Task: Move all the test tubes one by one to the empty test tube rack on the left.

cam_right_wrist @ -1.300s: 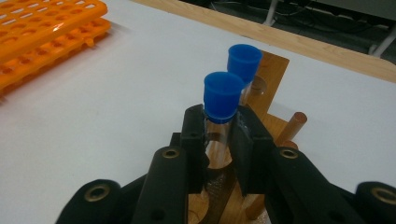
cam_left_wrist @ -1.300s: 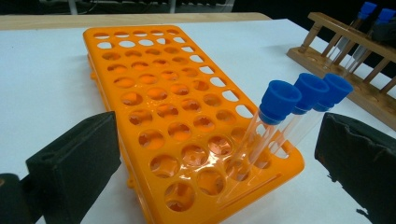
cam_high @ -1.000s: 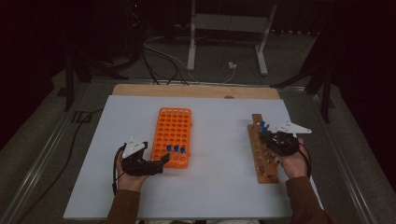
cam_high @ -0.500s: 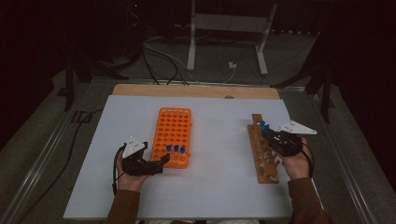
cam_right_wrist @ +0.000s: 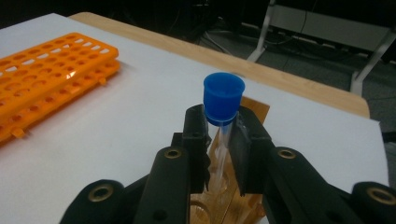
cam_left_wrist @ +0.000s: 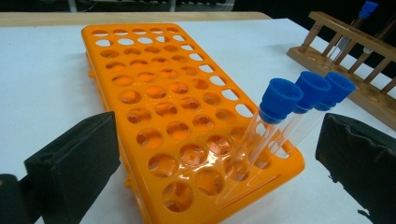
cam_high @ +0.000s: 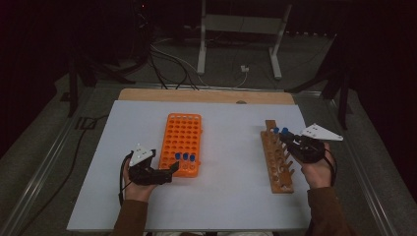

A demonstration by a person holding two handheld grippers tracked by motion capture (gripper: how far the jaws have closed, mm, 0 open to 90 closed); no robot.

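Right gripper pinches a blue-capped test tube above the wooden rack.

The jaws press on the clear tube just under its cap, its lower end over the rack's holes at the table's right side. The left gripper, jaws spread, rests at the near end of the orange rack, where three capped tubes lean in the near row.

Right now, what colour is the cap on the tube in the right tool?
Blue cap; right gripper view.
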